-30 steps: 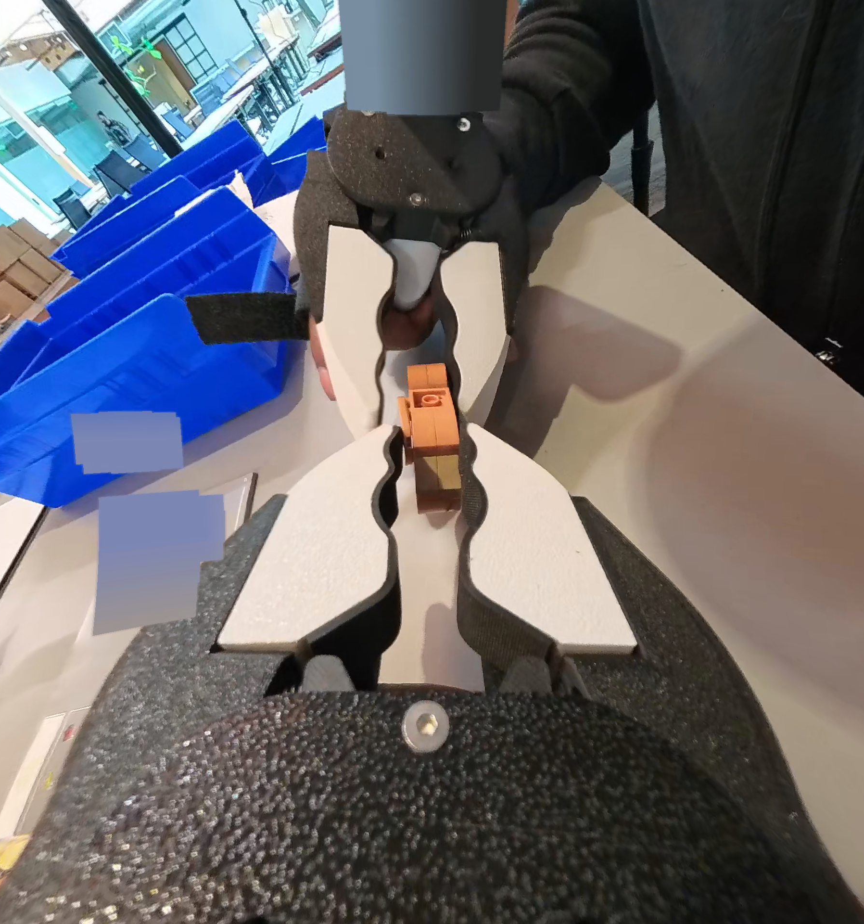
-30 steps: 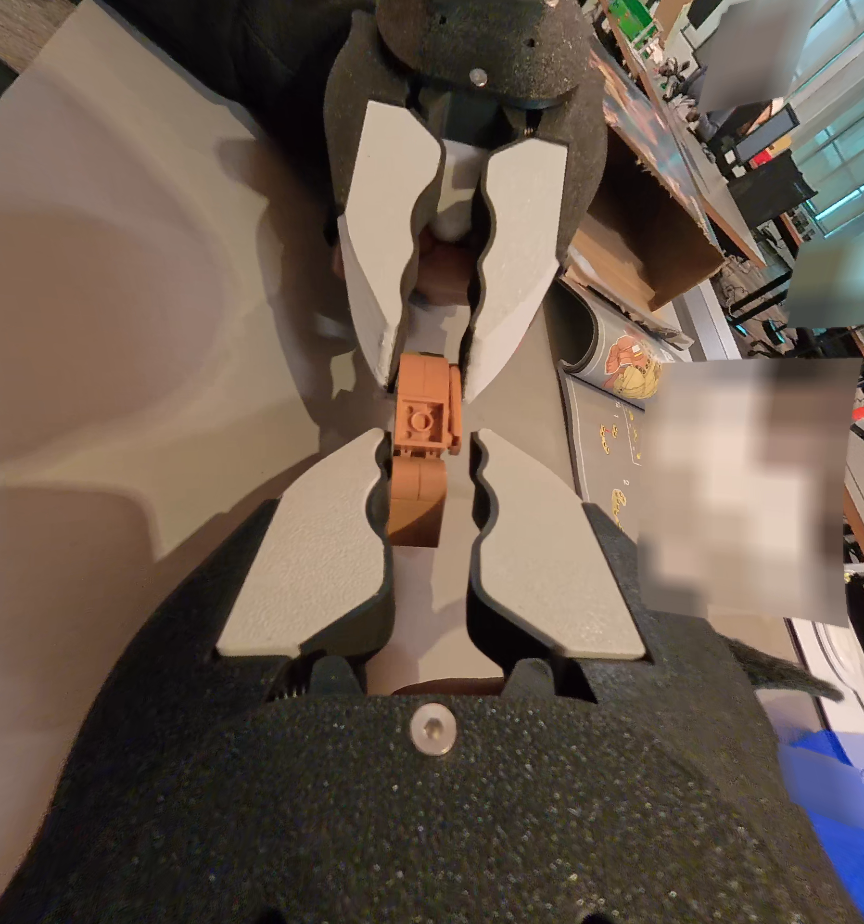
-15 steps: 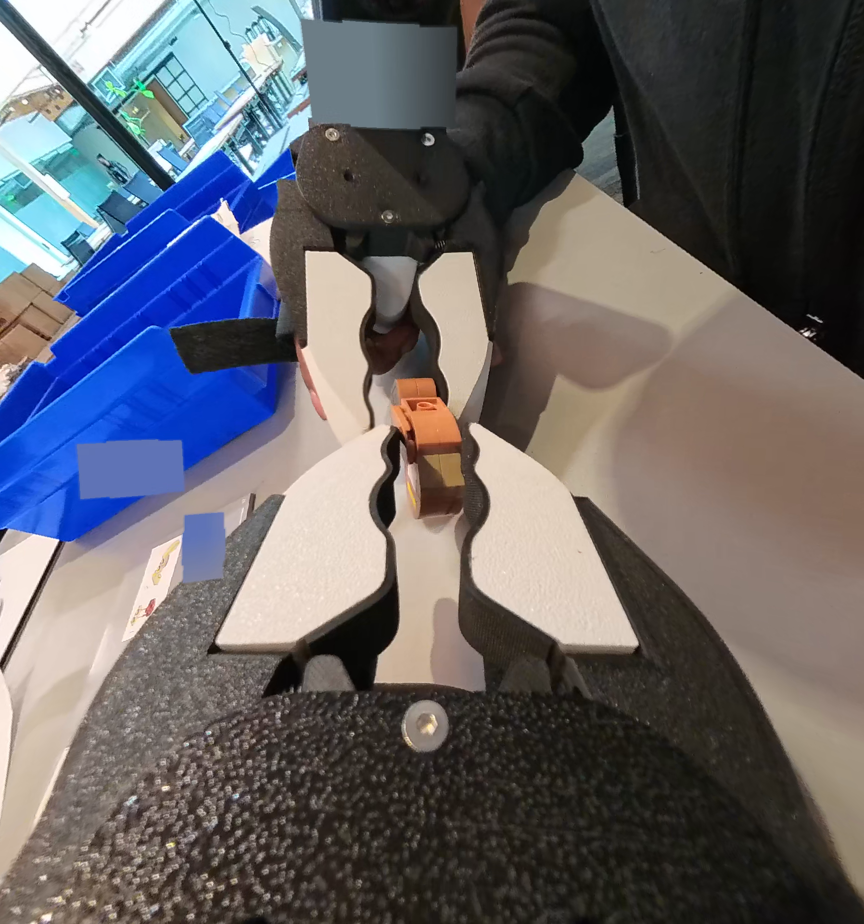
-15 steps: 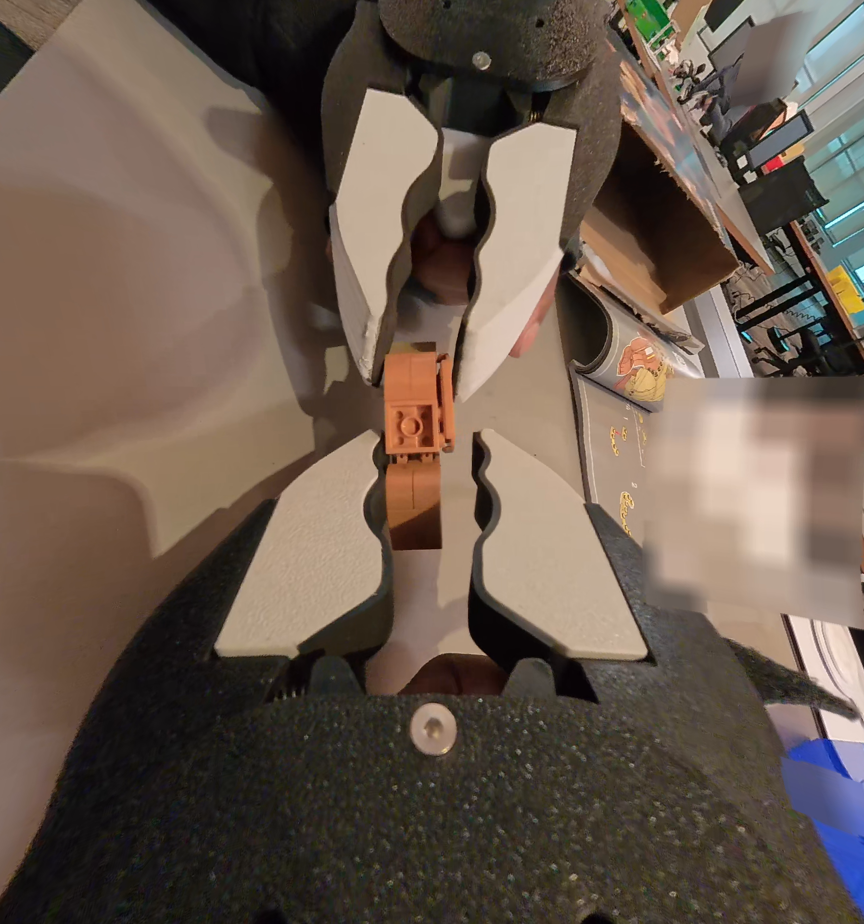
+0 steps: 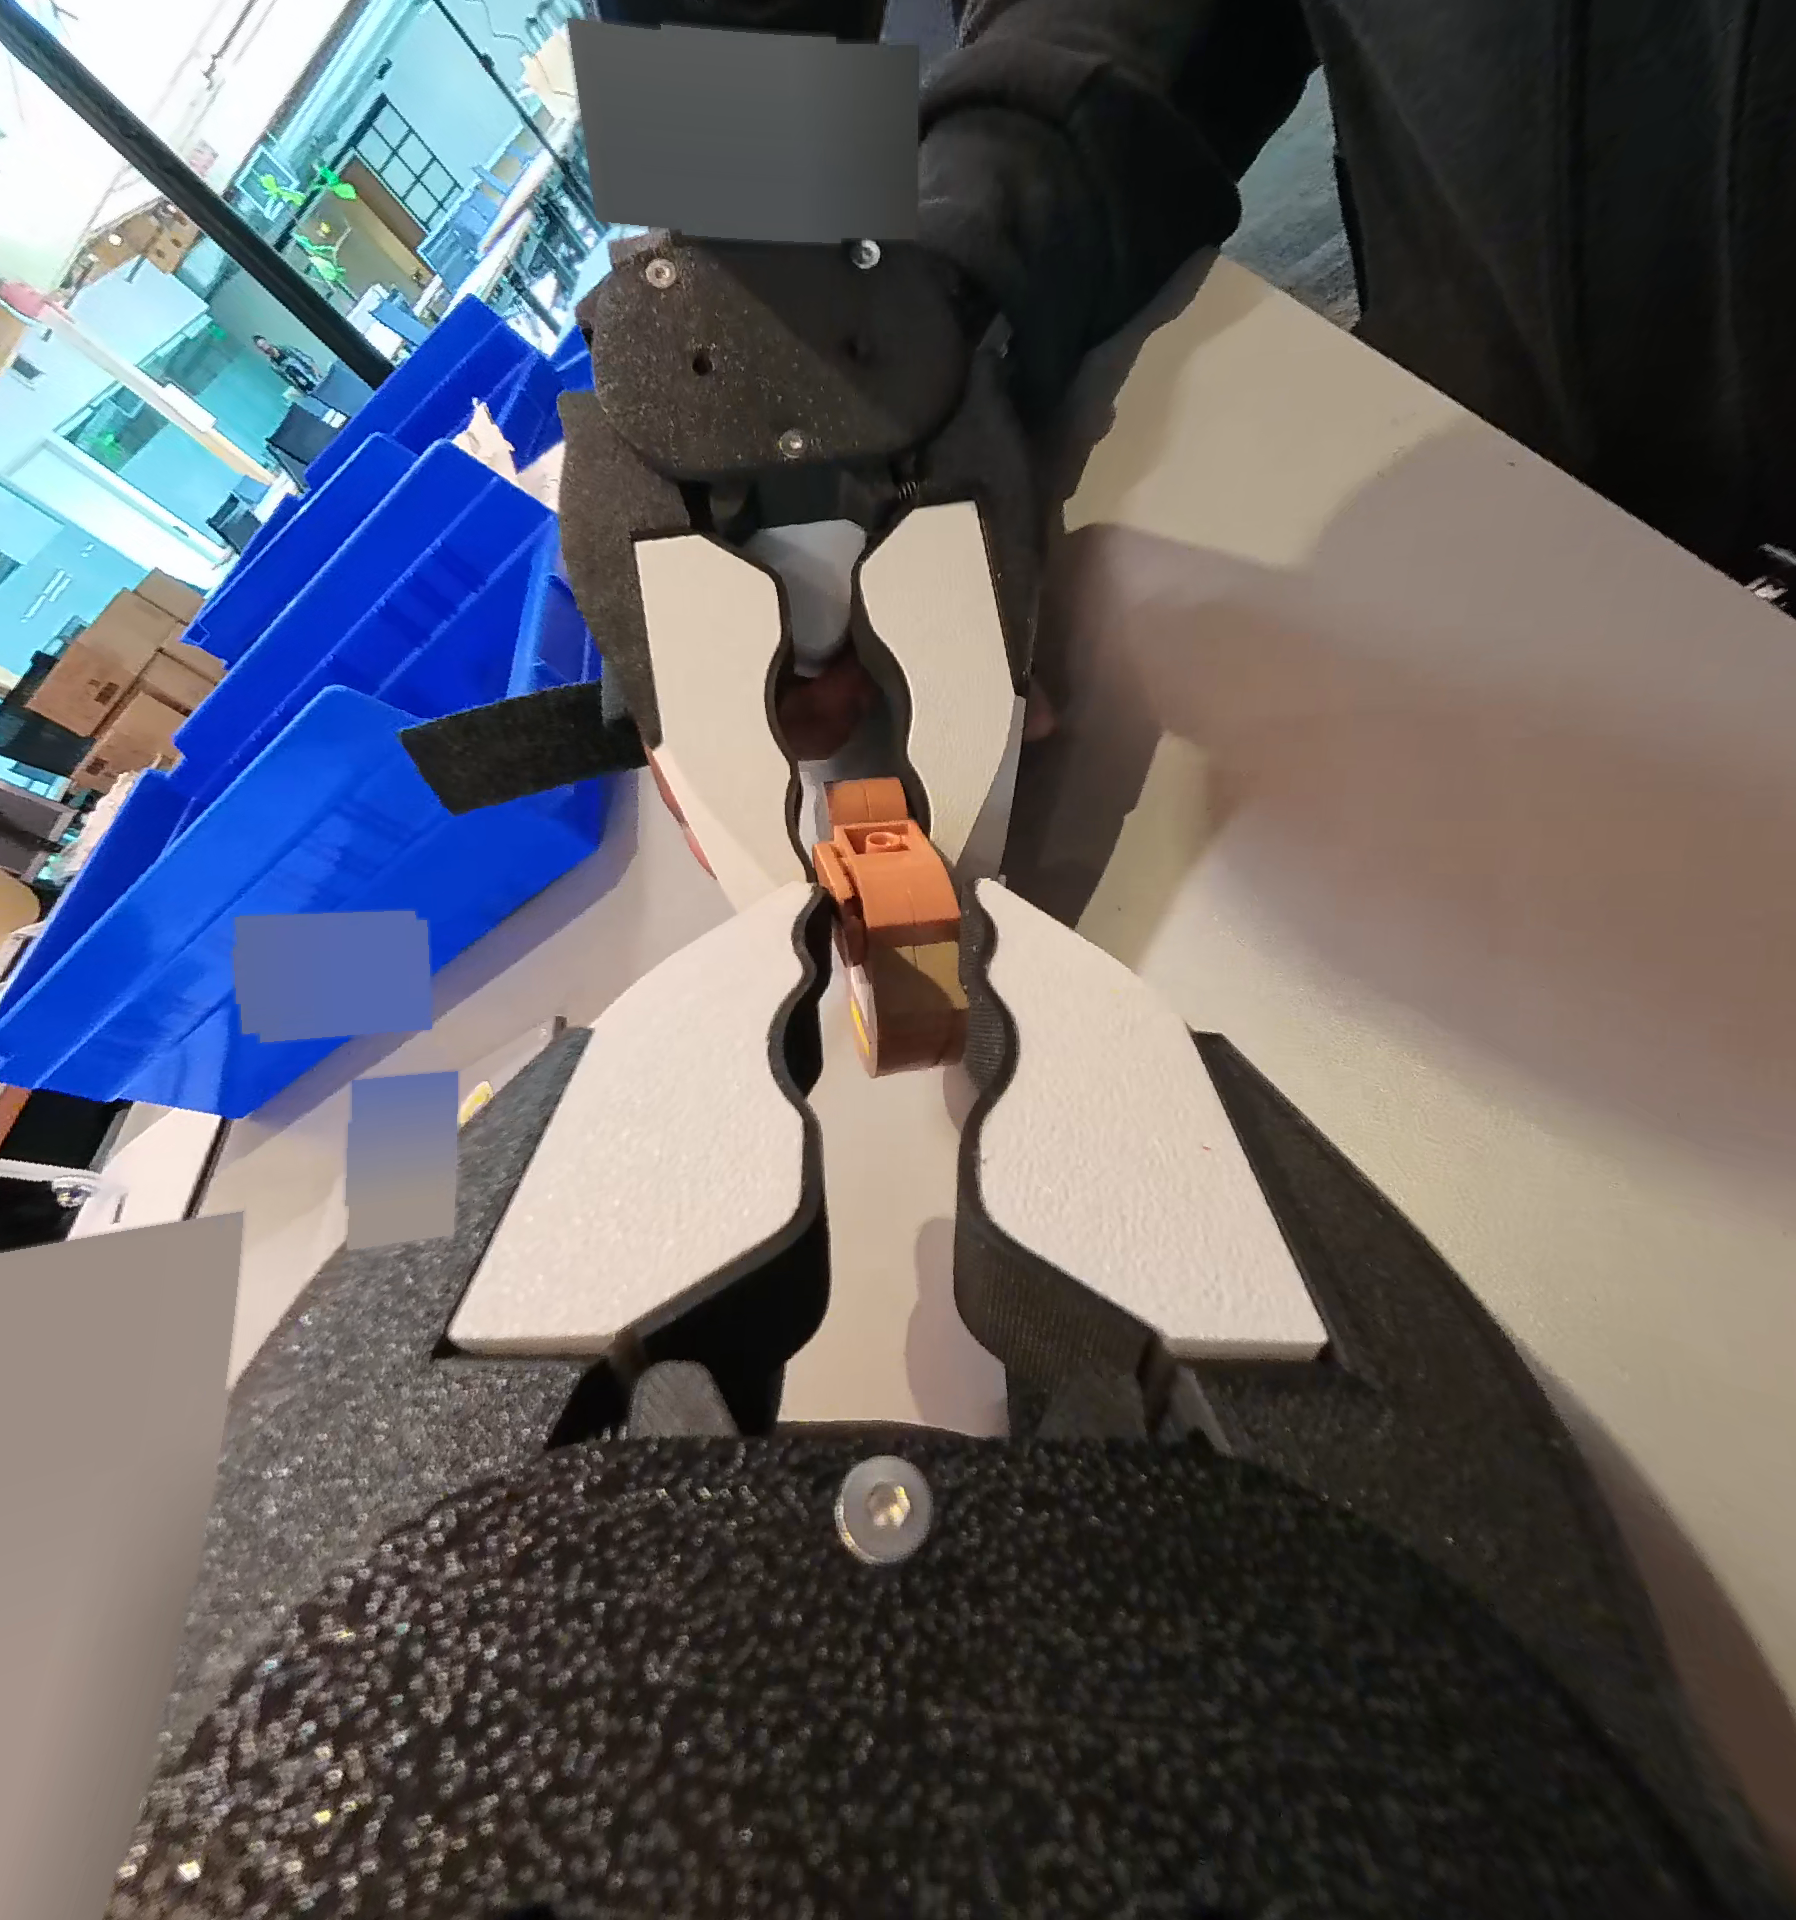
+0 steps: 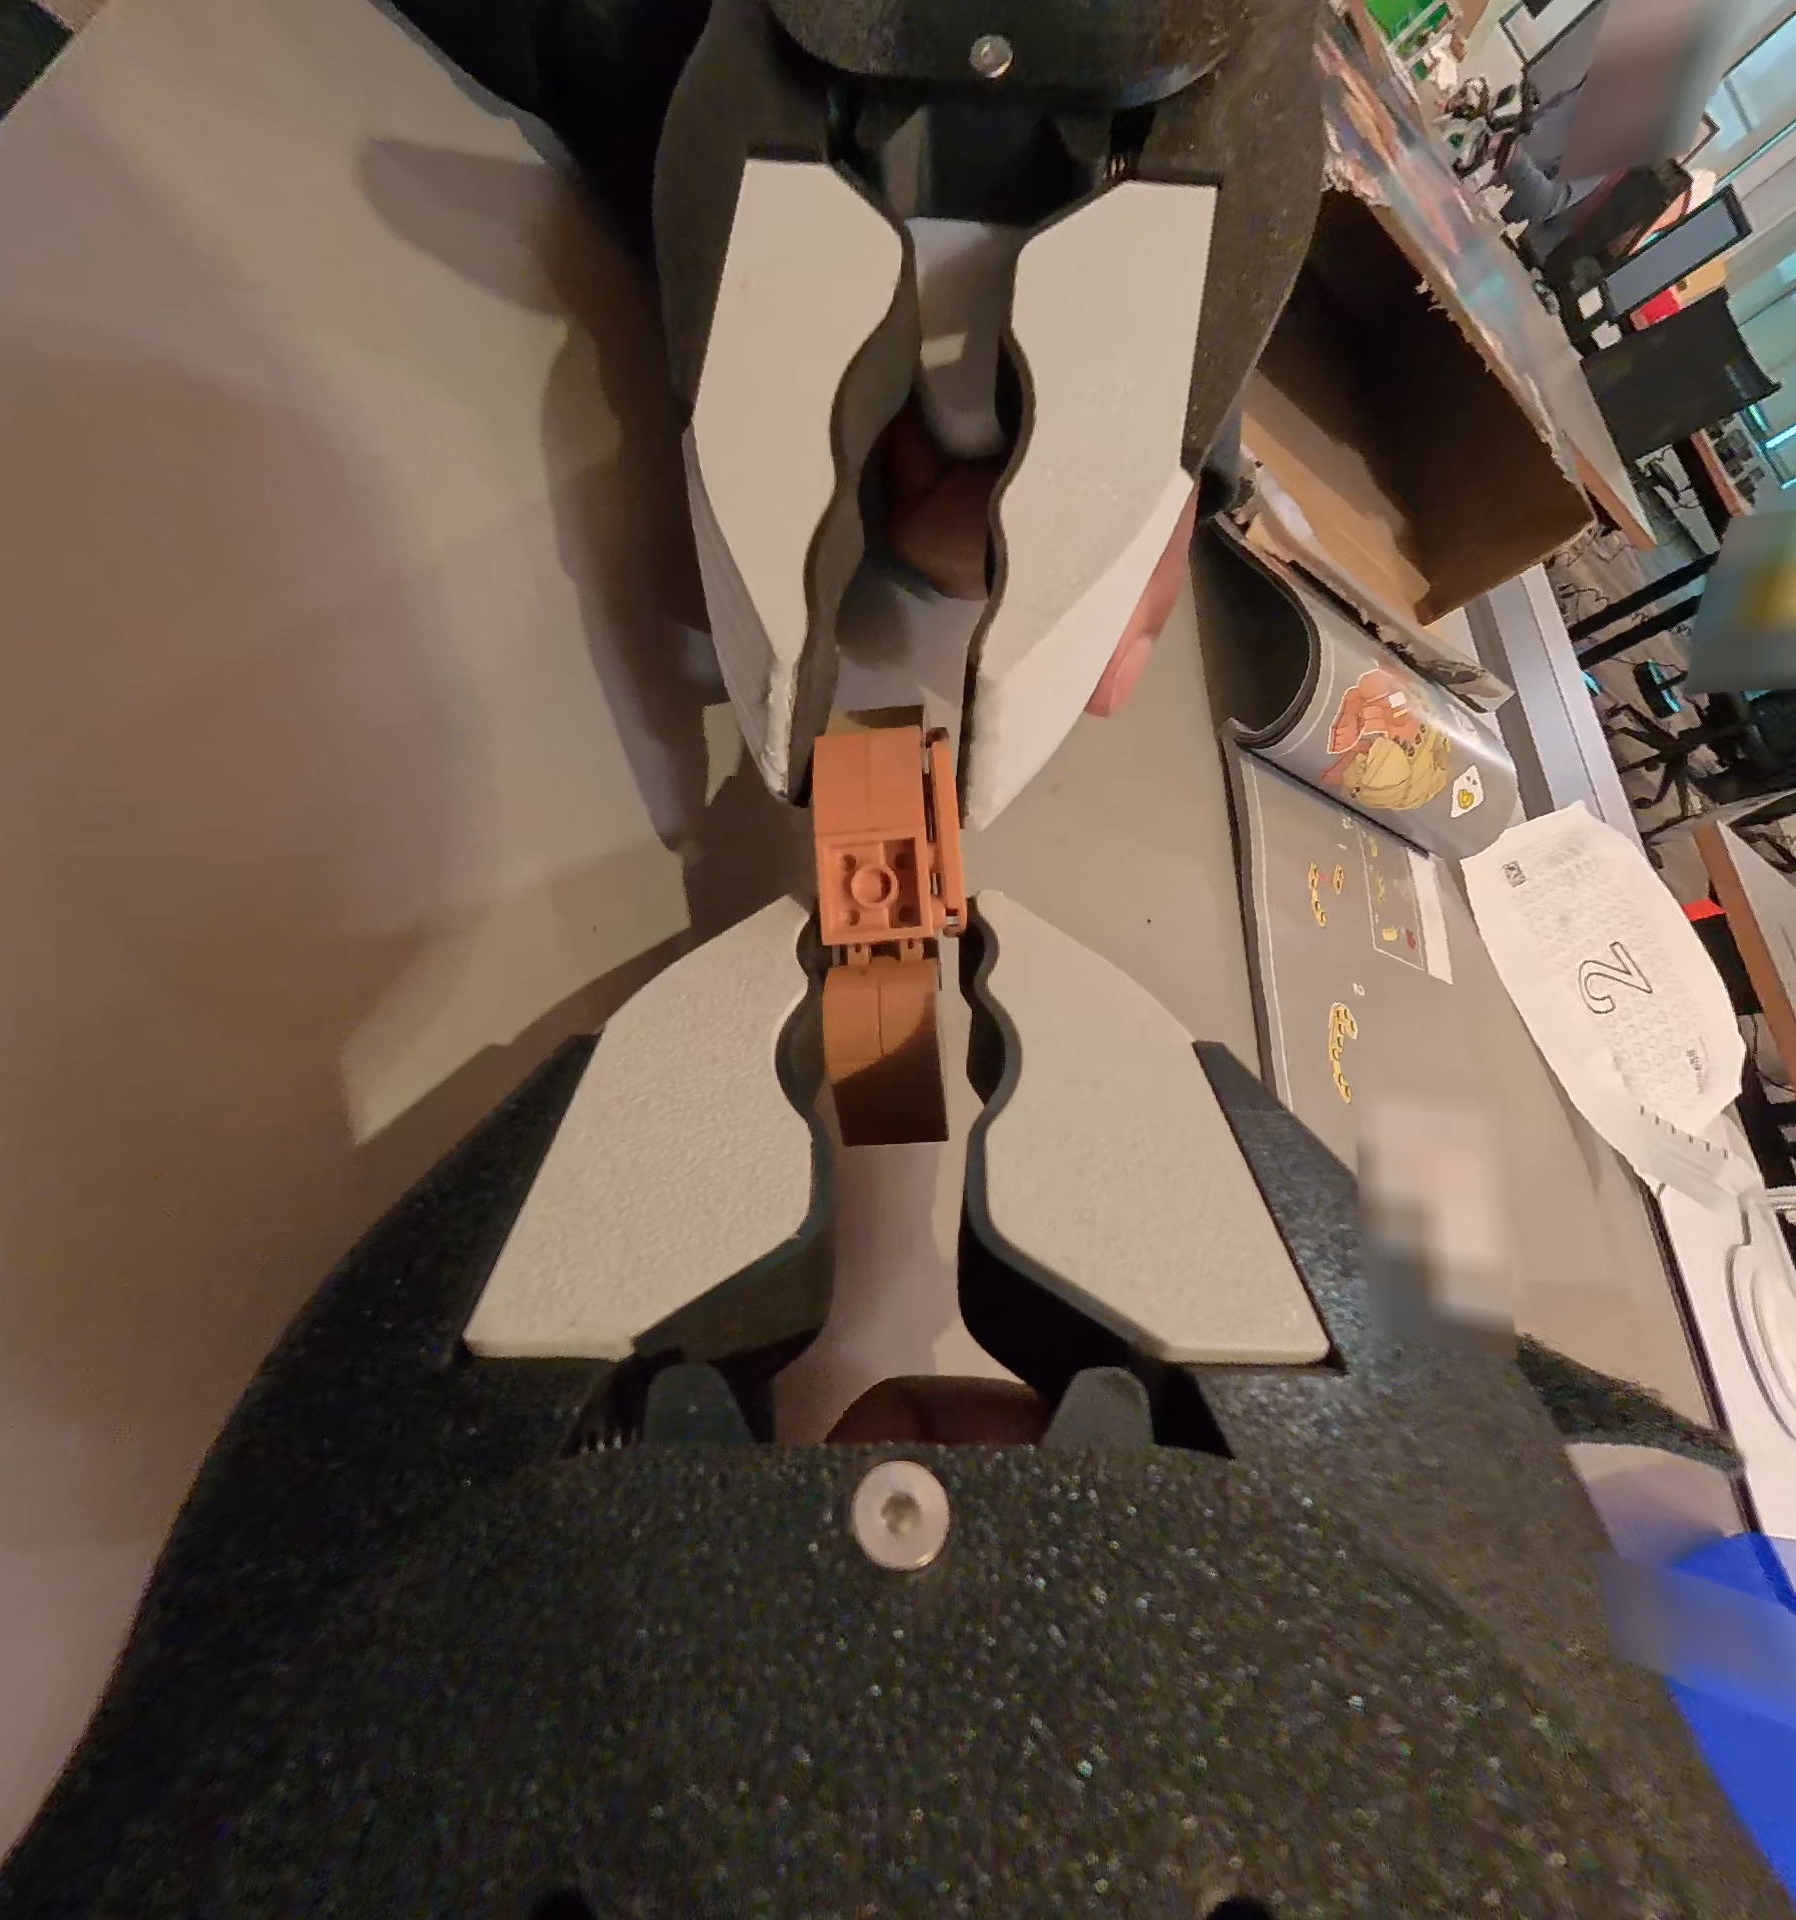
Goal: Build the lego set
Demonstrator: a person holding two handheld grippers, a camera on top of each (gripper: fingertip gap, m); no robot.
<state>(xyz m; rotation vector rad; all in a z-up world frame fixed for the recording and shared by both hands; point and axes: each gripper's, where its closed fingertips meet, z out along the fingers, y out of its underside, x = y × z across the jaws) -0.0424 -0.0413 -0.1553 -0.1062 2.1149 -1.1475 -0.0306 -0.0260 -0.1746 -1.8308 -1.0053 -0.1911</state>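
Note:
A small brown and orange brick assembly [image 5: 889, 904] hangs between my two grippers above the white table [image 5: 1445, 831]. My left gripper [image 5: 894, 920] is shut on its darker brown end, with both pads against it. My right gripper [image 5: 873, 821] faces it from the far side and grips the orange end. In the right wrist view, my right gripper [image 6: 889, 935] is shut on the assembly [image 6: 878, 873]; the studded orange block sits between the fingertips. The left gripper [image 6: 883, 774] clamps the far end from above in that view.
Blue storage bins [image 5: 302, 810] stand to the left of the grippers. A person in dark clothing [image 5: 1548, 260] stands behind the table. A grey instruction booklet [image 6: 1393, 914], a white paper bag [image 6: 1621, 966] and a cardboard box [image 6: 1393, 447] lie to the right. The grippers are tip to tip, or close to it.
My right gripper's fingers stood apart from the assembly on one side and have now closed onto it. My left gripper has kept its grip; the pair has tilted slightly.

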